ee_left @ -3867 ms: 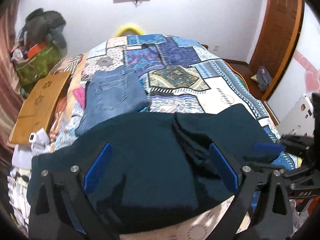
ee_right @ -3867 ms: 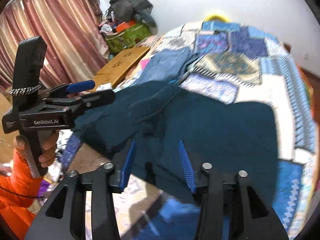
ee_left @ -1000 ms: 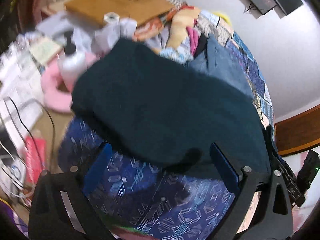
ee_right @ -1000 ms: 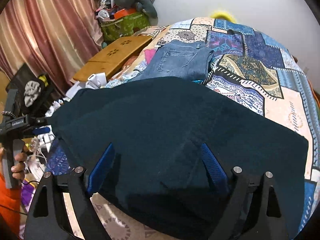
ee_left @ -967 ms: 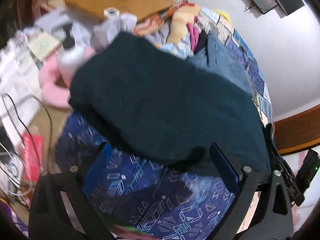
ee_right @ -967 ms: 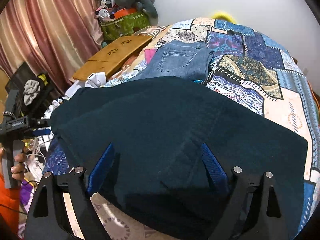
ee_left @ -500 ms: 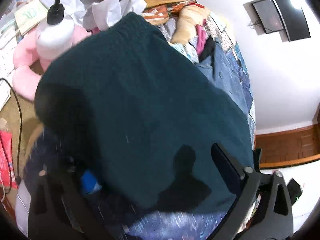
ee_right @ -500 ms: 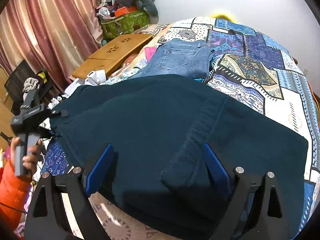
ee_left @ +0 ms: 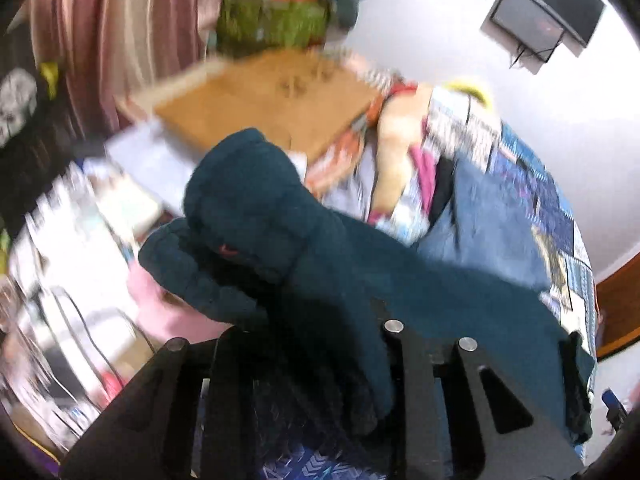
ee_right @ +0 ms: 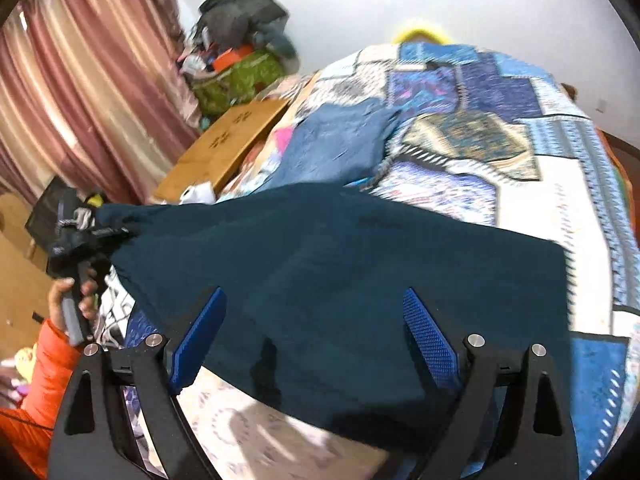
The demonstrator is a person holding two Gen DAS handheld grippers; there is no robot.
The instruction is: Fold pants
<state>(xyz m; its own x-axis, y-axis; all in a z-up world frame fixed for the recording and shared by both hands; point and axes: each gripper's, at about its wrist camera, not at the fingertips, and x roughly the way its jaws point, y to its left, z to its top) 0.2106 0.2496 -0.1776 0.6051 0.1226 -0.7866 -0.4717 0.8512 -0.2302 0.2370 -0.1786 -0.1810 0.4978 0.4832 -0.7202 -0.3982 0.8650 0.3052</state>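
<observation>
The dark teal pants [ee_right: 360, 272] lie spread across the near part of the patchwork bed [ee_right: 552, 208]. My left gripper [ee_left: 308, 344] is shut on the left end of the pants [ee_left: 248, 208] and lifts it off the bed edge; the cloth bunches over the fingers and hides the pads. It also shows in the right wrist view [ee_right: 104, 232], at the pants' left corner. My right gripper [ee_right: 316, 336] is open, its blue pads [ee_right: 428, 336] above the near edge of the pants, holding nothing.
Folded blue jeans [ee_right: 336, 148] lie on the bed behind the pants. A wooden board [ee_right: 228, 140] leans at the bed's left side. A green bag [ee_right: 236, 76] and curtains [ee_right: 80, 92] stand at the left. Clutter covers the floor [ee_left: 80, 240].
My left gripper has closed on the left end of the pants and raised it, bunching the cloth. My right gripper stays open over the near edge.
</observation>
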